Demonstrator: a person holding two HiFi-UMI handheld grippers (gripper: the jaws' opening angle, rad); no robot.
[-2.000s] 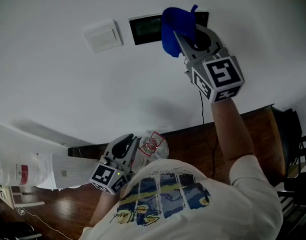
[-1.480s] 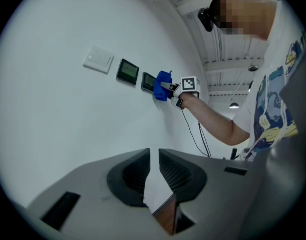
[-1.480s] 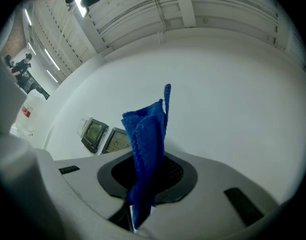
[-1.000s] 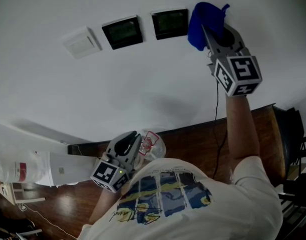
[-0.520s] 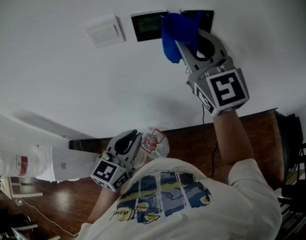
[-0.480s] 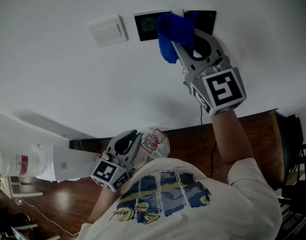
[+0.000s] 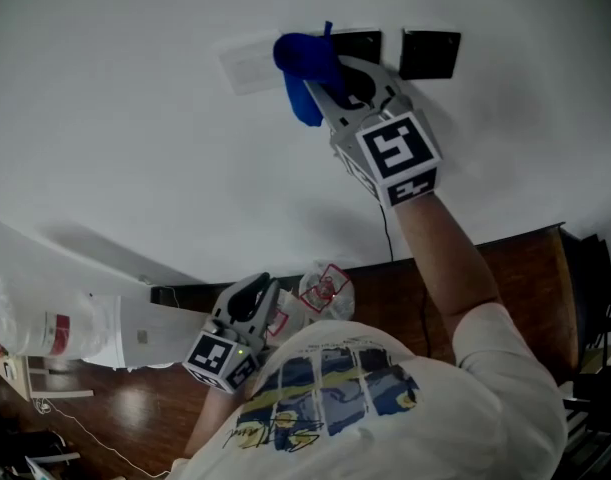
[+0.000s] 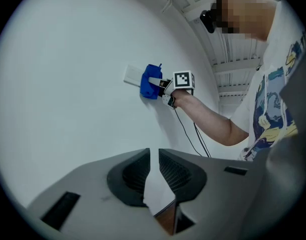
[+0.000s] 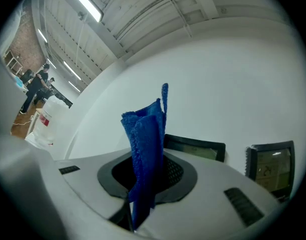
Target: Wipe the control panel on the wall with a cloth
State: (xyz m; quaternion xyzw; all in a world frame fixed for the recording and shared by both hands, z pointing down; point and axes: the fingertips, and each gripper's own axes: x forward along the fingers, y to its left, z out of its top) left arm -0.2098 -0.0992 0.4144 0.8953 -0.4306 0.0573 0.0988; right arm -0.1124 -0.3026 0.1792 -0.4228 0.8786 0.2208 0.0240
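Two dark control panels sit side by side on the white wall: the left panel (image 7: 360, 42) and the right panel (image 7: 430, 54). My right gripper (image 7: 318, 76) is raised to the wall and shut on a folded blue cloth (image 7: 301, 65). The cloth lies over the left panel's left edge and the white switch plate (image 7: 247, 64). In the right gripper view the cloth (image 9: 146, 144) stands up between the jaws, with both panels (image 9: 195, 148) behind it. My left gripper (image 7: 247, 306) hangs low by the person's torso, shut and empty. The left gripper view shows the cloth (image 8: 150, 88) from afar.
A thin black cable (image 7: 388, 240) runs down the wall below the panels. A dark wooden surface (image 7: 505, 268) lies along the wall's foot. A crumpled wrapper (image 7: 327, 290) and a white plastic bag (image 7: 60, 333) lie near the left gripper. A person (image 9: 38, 86) stands far off.
The right gripper has carried the cloth leftward along the wall, from the right panel across the left panel to its left edge by the switch plate. The left gripper stayed low.
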